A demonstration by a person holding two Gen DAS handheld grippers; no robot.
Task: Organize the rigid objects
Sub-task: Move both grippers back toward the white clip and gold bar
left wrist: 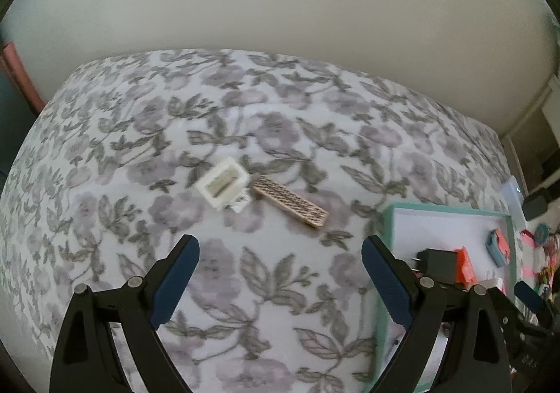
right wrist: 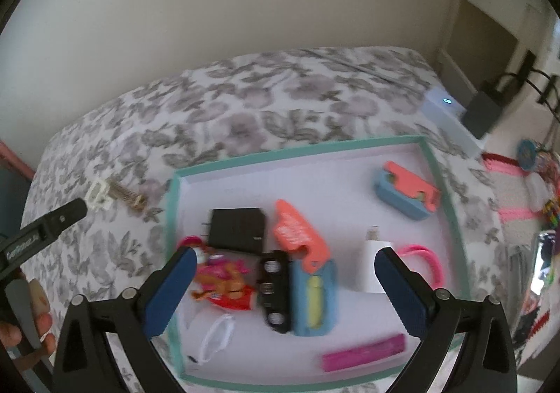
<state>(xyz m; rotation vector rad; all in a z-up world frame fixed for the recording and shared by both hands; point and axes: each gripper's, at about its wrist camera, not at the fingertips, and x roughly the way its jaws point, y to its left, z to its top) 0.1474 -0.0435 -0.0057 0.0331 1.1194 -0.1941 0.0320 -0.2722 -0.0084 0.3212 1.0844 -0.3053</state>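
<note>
Oddly, no writing reads clearly, and the left gripper (left wrist: 280, 253) and right gripper (right wrist: 281, 265) both gape empty.

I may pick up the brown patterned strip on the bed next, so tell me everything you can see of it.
The strip is a flat, narrow, tan bar with dark, woven-looking markings on top; the material cannot be told. It lies flat on the floral bedspread, angled, outside the teal tray and to its left. One end sits against or very near the small white box; contact is unclear. Neither gripper touches it: the left gripper is open in front of it.
</note>
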